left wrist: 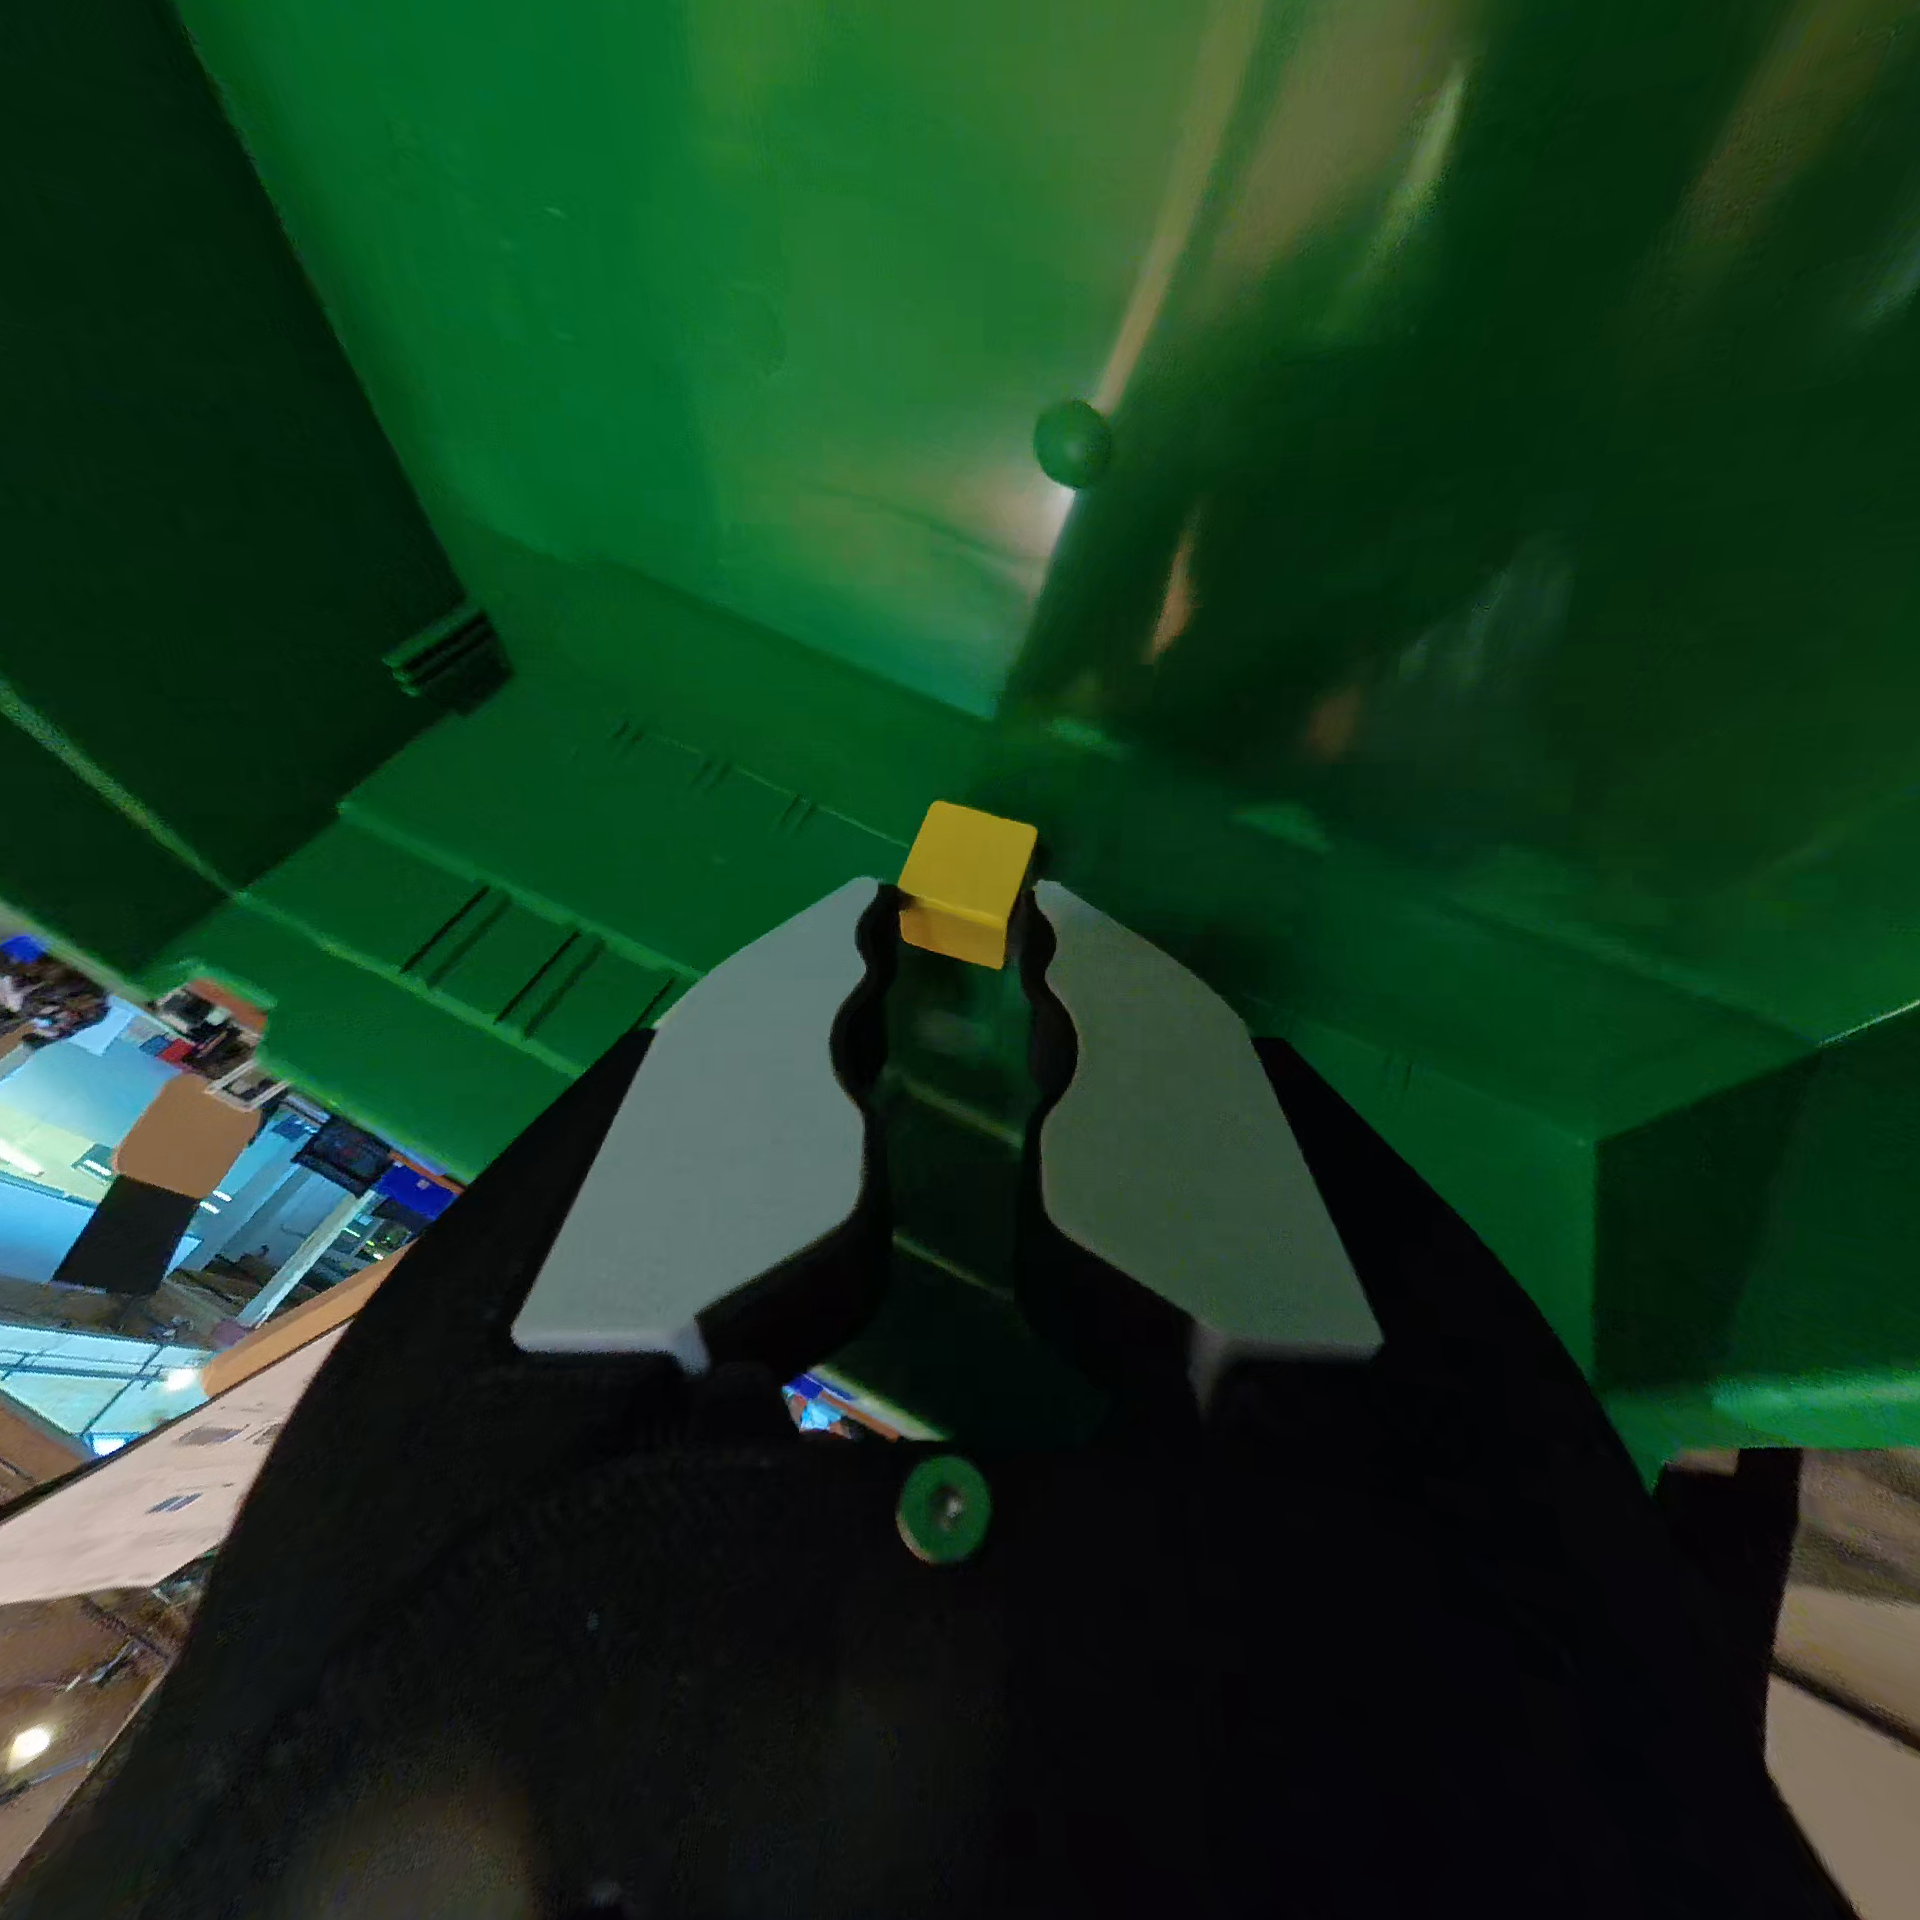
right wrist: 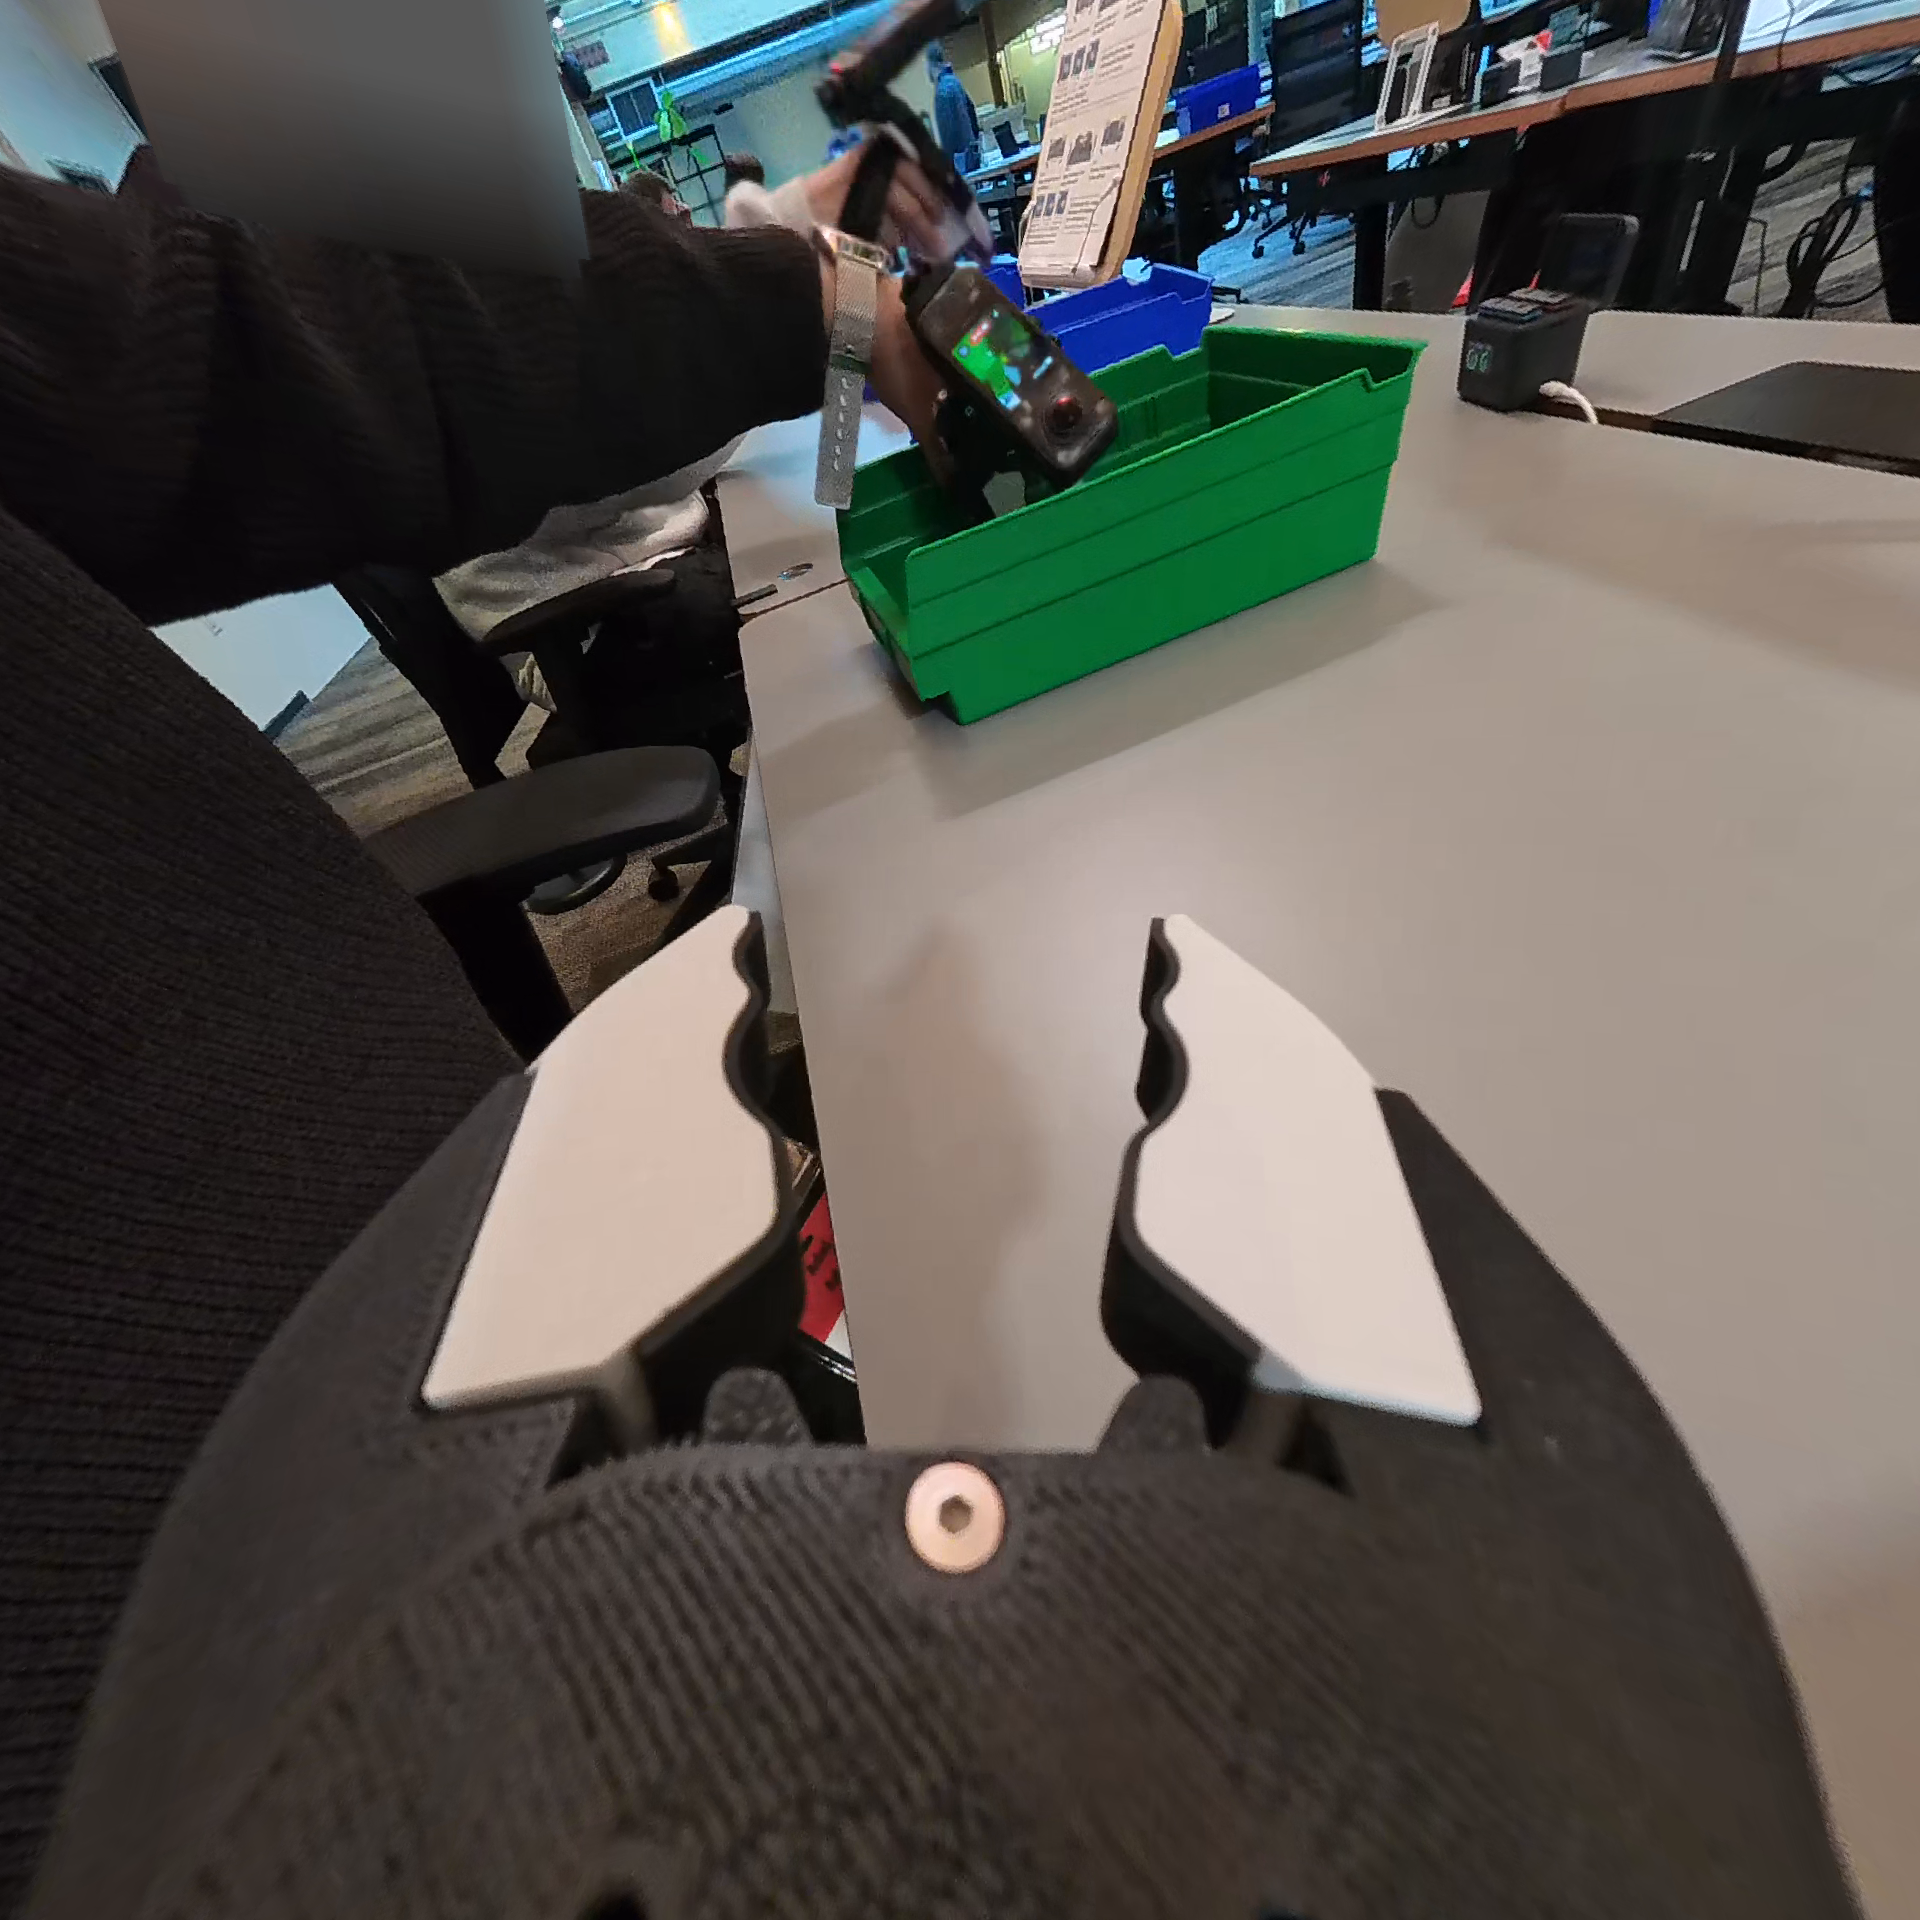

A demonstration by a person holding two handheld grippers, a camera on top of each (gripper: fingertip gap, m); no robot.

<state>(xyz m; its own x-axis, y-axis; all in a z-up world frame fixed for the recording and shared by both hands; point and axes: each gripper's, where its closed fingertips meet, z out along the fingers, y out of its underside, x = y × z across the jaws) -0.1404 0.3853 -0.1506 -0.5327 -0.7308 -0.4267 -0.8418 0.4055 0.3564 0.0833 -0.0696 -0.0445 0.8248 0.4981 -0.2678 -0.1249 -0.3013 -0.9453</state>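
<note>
My left gripper (left wrist: 961, 906) is shut on a small yellow cube (left wrist: 966, 878) held at its fingertips, inside a green plastic bin (left wrist: 644, 416). A small green ball (left wrist: 1072, 442) sits deeper in the bin by its wall. In the right wrist view the green bin (right wrist: 1143, 551) stands on a grey table (right wrist: 1455, 831), and the left gripper's body with its camera (right wrist: 1013, 374) dips into the bin's near end, held by a hand. My right gripper (right wrist: 951, 935) is open and empty, low over the table's left edge, well short of the bin.
A blue bin (right wrist: 1132, 312) and an upright printed card (right wrist: 1101, 135) stand behind the green bin. A small black device (right wrist: 1517, 353) and a dark flat pad (right wrist: 1808, 410) lie at the table's far right. Office chairs (right wrist: 582, 810) stand left of the table.
</note>
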